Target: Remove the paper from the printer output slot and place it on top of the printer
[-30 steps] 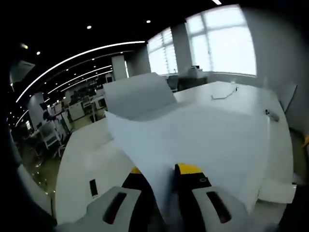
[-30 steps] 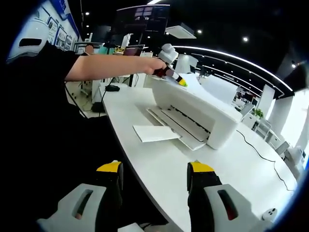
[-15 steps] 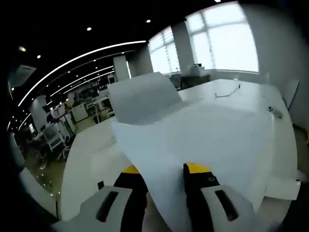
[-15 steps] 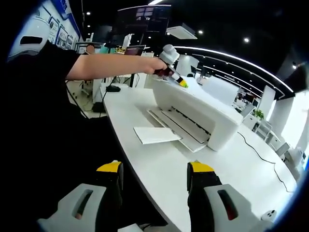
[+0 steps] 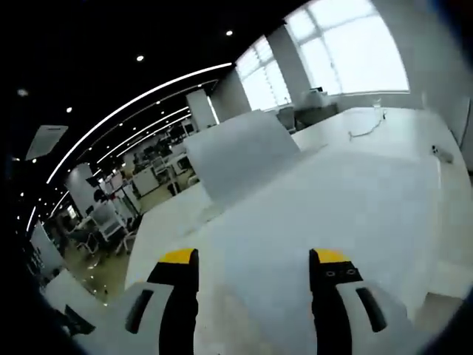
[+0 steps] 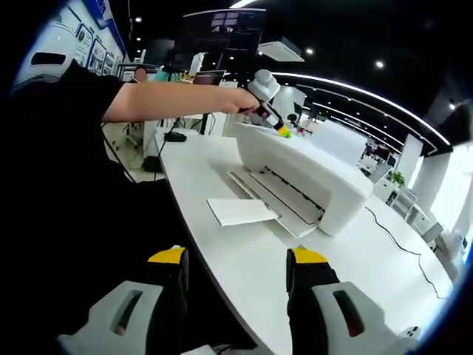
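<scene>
Paper (image 5: 325, 200) atop printer (image 6: 310, 174) — printer on desk (image 6: 251, 259)

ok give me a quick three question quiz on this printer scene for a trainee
1. True or false: the left gripper is above the top of the printer.
2. Multiple choice: the right gripper is (a) shut on a sheet of paper, (b) open and holding nothing, (c) pressed against the printer.
3. Short answer: what lies on the white table in front of the printer's output tray?

Key:
1. True; in the right gripper view it sits over the printer's near end.
2. b; its jaws stand apart with nothing between them, well back from the printer.
3. A flat white sheet, lying partly against the tray.
</scene>
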`<state>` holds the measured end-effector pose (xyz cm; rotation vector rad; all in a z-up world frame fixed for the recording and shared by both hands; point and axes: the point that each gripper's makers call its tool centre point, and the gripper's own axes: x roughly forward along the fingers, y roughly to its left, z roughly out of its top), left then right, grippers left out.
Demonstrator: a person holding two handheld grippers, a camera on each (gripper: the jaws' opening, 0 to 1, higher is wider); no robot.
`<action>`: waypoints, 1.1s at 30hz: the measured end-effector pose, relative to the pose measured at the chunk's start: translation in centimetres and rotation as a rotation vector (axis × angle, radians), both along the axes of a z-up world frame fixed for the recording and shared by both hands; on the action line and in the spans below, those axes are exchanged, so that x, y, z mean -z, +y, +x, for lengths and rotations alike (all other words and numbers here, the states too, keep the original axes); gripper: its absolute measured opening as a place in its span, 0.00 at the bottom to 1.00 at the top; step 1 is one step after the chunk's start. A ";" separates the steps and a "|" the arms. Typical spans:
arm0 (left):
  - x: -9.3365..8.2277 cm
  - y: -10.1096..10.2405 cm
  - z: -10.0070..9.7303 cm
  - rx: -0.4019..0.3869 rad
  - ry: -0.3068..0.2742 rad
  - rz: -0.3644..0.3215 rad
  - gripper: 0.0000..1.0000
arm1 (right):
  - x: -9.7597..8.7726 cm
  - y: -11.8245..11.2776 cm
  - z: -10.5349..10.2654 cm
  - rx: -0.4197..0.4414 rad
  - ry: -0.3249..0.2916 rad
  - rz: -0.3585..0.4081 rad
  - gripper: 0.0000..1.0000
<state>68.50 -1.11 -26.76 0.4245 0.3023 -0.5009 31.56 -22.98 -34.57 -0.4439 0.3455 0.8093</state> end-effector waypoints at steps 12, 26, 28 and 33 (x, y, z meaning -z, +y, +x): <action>-1.5 0.6 0.2 -0.002 -0.036 -0.068 0.65 | -1.0 0.9 0.8 -0.004 -0.019 0.017 0.49; -3.1 0.9 -1.6 0.092 -0.028 -0.148 0.65 | -2.1 2.8 1.9 0.007 -0.032 0.016 0.49; -3.2 1.2 -1.7 0.099 -0.026 -0.173 0.65 | -2.2 2.8 2.0 0.011 -0.030 0.009 0.49; -3.0 1.6 -2.3 0.115 -0.006 -0.199 0.68 | -2.6 2.5 2.4 0.035 -0.026 0.007 0.50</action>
